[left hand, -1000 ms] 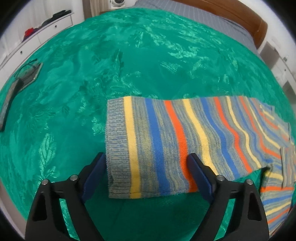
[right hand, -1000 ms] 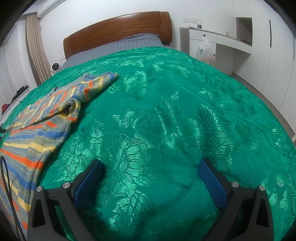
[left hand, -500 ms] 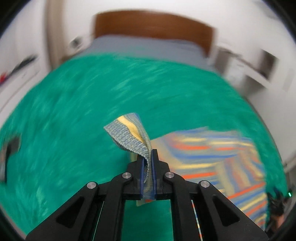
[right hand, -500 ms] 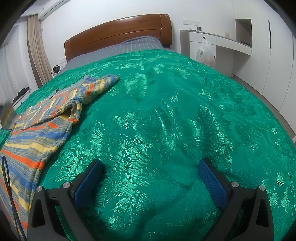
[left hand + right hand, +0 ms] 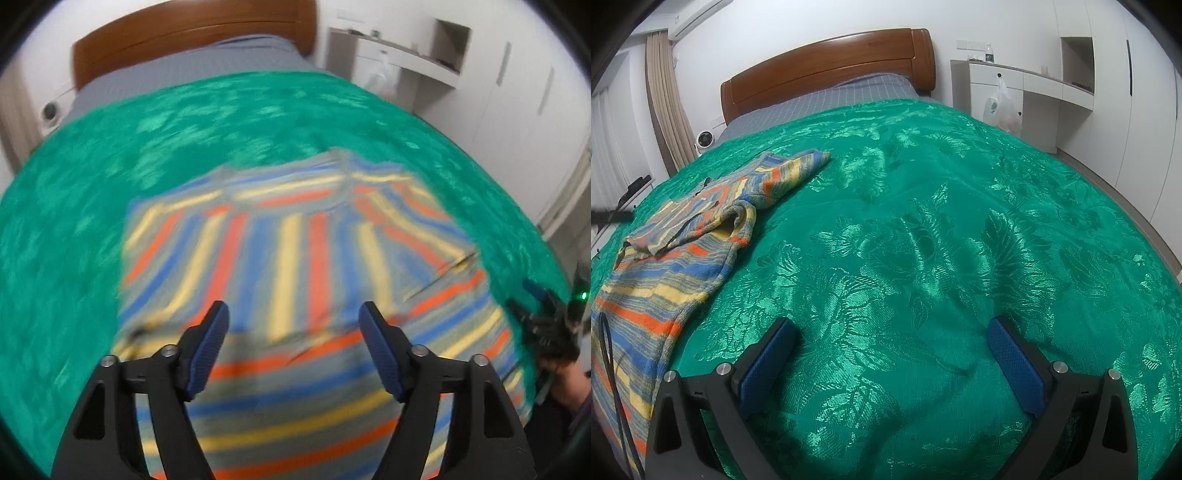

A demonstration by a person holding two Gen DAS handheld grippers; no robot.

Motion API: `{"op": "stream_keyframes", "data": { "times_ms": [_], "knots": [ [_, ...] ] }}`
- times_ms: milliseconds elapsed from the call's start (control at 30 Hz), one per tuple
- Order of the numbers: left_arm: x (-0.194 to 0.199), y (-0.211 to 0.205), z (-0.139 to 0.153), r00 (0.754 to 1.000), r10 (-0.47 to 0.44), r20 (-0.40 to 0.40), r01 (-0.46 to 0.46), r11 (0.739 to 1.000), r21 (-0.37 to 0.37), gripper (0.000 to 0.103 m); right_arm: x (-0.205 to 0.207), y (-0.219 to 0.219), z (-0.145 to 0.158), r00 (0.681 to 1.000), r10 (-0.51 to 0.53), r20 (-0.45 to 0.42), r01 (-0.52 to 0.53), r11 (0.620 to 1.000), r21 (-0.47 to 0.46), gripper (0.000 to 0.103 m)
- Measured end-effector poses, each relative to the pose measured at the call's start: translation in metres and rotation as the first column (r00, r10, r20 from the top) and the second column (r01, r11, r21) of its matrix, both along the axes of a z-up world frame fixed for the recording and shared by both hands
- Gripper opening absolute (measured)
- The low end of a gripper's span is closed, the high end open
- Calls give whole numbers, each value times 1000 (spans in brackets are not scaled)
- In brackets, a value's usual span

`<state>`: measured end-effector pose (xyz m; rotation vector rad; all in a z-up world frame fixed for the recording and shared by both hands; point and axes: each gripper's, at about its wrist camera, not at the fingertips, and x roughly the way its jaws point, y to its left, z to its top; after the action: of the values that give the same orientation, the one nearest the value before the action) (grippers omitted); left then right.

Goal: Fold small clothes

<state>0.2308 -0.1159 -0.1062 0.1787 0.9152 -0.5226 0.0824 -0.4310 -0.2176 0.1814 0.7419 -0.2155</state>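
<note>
A striped knit sweater in blue, orange, yellow and grey lies flat on the green bedspread. One sleeve lies folded across its body. My left gripper hovers over that sleeve; its jaws are opening and nothing is pinched between them. In the right wrist view the sweater lies at the left, its folded sleeve on top. My right gripper stands open over bare bedspread, to the right of the sweater. It also shows as a dark shape, the right gripper, at the sweater's right edge.
A wooden headboard and grey sheet lie at the far end of the bed. White cabinets with a hanging plastic bag stand at the right. A black cable crosses the sweater's near corner. A hand shows at the right.
The left gripper shut on the sleeve cuff, carried it across over the sweater's body and let go; it now stands open. The right gripper stayed where it was.
</note>
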Motion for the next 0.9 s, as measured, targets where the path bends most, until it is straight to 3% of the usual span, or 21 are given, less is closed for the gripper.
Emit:
{"op": "stream_keyframes", "data": {
  "times_ms": [67, 167, 233, 333, 400, 467, 533, 667, 900],
  "knots": [
    [-4, 44, -4, 996, 77, 40, -78, 997, 24, 94, 0, 0, 0, 1000, 1, 4, -1, 1000, -1, 103],
    [17, 113, -14, 972, 225, 72, -231, 970, 79, 96, -1, 0, 0, 1000, 2, 8, -2, 1000, -1, 103],
    [34, 155, -25, 939, 336, 78, -342, 934, 98, 96, -1, 0, 0, 1000, 2, 8, -2, 1000, -2, 103],
    [60, 186, -35, 892, 442, 95, -450, 890, 78, 96, -1, 0, -1, 1000, 1, 4, -1, 1000, -8, 103],
    [74, 195, -45, 879, 473, 64, -476, 878, 41, 96, 0, 0, -1, 1000, 1, 3, -1, 1000, -9, 103],
    [87, 196, -65, 863, 504, 35, -505, 860, 79, 101, 0, 0, -1, 1000, 2, 3, -2, 1000, -8, 103],
    [90, 193, -81, 863, 504, 33, -504, 858, 98, 103, 0, 0, -1, 1000, 1, 3, -1, 1000, -9, 103],
    [80, 189, -81, 855, 510, 88, -517, 852, 81, 103, 0, 0, -1, 1000, 1, 3, -1, 1000, -9, 103],
    [85, 199, -83, 855, 514, 62, -518, 854, 54, 103, 0, 0, -1, 1000, 2, 3, -1, 1000, -9, 103]
  ]
}}
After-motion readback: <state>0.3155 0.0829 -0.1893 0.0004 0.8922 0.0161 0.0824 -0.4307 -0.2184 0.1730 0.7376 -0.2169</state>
